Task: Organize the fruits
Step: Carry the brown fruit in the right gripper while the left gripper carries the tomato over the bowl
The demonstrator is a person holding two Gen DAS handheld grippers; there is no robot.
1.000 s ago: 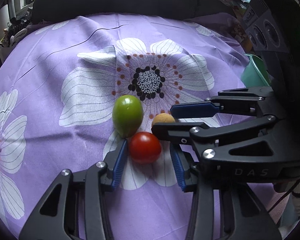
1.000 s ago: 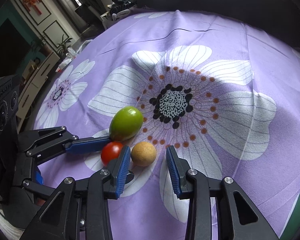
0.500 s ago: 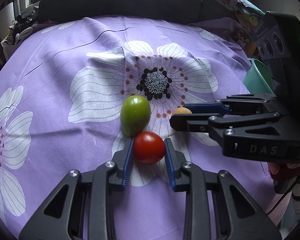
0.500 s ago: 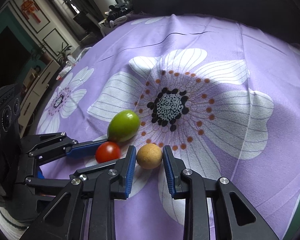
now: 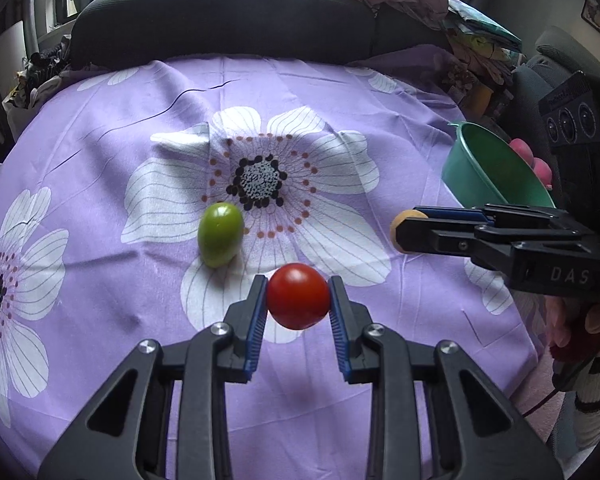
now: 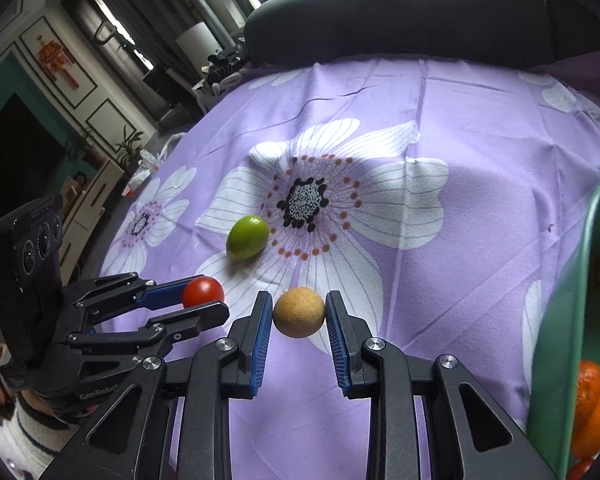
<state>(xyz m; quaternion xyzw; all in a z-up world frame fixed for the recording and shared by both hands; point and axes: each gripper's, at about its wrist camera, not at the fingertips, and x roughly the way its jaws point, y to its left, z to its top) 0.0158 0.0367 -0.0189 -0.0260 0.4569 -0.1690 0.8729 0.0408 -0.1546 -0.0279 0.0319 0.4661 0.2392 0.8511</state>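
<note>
Orange fruits, right wrist view only

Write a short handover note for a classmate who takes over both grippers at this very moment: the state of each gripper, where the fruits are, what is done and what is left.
Left gripper: shut on the red tomato, lifted clear of the purple cloth.
Right gripper: shut on the tan round fruit, also off the cloth.
Green fruit: lying alone on the cloth beside the big printed flower.
Green bowl: at the cloth's right edge, already holding some orange and pink fruits.
Done: both small fruits gripped and raised.
Left: probably carry both to the bowl, release them, then fetch the green fruit.
</note>
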